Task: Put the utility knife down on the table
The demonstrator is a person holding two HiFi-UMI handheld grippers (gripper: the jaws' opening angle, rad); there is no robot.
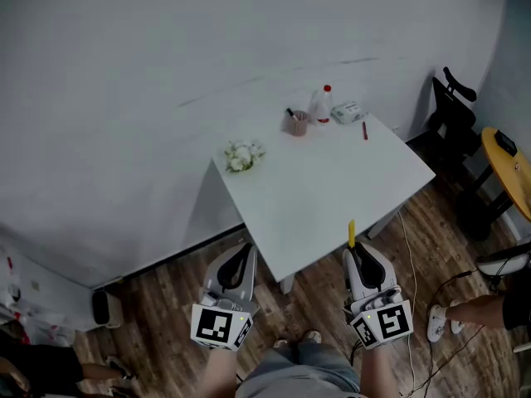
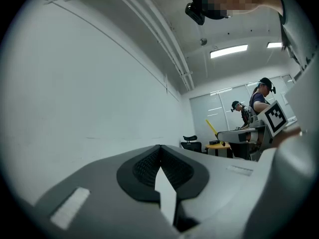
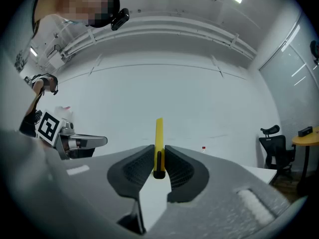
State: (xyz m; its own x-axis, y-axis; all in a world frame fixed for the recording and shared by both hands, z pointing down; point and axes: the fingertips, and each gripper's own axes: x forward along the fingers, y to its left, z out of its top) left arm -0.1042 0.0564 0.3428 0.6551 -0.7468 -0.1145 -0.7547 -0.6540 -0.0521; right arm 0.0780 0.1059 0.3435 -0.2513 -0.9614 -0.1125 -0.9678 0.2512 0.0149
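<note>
White square worktop (image 1: 332,197) just ahead. Right gripper (image 3: 159,153) jaws clamped on slim yellow utility knife (image 3: 159,131); carry step. Left gripper (image 2: 160,156) jaws pressed together, seemingly empty. Next: lower onto worktop, release.

Head cam high above table (image 1: 332,197), L/R cams face wall (image 3: 149,83)

Left gripper (image 1: 242,253) closed, right gripper (image 1: 357,252) clamped.

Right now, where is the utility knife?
Head view, lower right: the knife stands clamped in the right gripper, its tip at the table's near edge.
</note>
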